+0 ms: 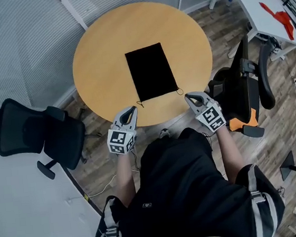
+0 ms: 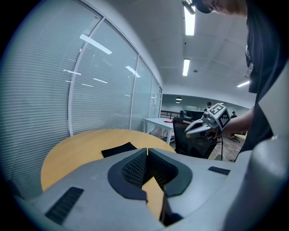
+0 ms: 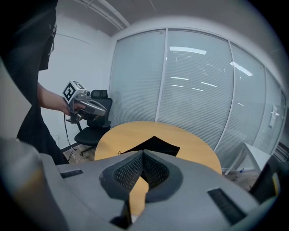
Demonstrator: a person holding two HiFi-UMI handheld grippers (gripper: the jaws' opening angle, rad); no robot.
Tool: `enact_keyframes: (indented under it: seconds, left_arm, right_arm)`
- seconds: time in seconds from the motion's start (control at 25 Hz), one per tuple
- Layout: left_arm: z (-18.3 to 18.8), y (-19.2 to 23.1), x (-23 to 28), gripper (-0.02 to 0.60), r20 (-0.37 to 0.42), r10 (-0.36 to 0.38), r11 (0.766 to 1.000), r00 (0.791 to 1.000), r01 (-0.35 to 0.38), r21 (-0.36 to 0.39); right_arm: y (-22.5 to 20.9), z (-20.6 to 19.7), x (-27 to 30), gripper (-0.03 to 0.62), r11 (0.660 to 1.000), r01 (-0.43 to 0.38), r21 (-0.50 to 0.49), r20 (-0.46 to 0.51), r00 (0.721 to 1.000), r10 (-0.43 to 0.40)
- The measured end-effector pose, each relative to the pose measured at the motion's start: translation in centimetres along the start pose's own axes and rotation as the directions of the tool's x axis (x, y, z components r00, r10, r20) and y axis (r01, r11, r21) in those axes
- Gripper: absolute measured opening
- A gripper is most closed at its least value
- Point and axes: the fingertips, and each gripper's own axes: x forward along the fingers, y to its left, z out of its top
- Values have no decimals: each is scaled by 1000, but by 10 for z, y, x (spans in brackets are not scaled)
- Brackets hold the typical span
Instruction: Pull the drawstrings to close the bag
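One black bag (image 1: 151,71), one round table (image 1: 98,52), two hand-held grippers (image 1: 133,110) (image 1: 189,97), two chairs (image 1: 33,132) (image 1: 242,86)

Your left gripper (image 1: 132,110) and right gripper (image 1: 189,97) sit jaws together over the near edge of the round table (image 1: 103,51), each just beside its drawstring end, left drawstring (image 1: 140,104) and right drawstring (image 1: 179,91), with the black bag (image 1: 151,71) flat ahead between them.

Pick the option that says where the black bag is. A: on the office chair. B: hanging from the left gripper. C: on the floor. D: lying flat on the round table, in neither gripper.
D: the black bag lies flat on the round table, and the left gripper and right gripper hover by its near edge, both shut and empty.
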Motion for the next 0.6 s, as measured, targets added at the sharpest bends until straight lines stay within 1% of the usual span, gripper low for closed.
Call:
enact_keyframes:
  seconds: [0.12, 0.24, 0.4, 0.6]
  left_arm:
    - [-7, 0, 12, 18, -19, -37, 999, 999, 37, 10]
    - [-17, -2, 16, 18, -45, -56, 998, 997, 57, 10]
    - [-24, 1, 17, 20, -58, -56, 998, 997, 56, -8]
    - [-26, 4, 18, 20, -65, -50, 999, 997, 50, -6]
  right_arm:
    - [-4, -3, 0, 58, 999, 27, 18, -4, 1000, -26]
    - [1, -12, -2, 58, 999, 32, 36, -25, 999, -31]
    - [2, -20, 1, 58, 998, 33, 51, -44, 999, -31]
    - [-1, -22, 8, 58, 998, 22, 64, -45, 999, -19]
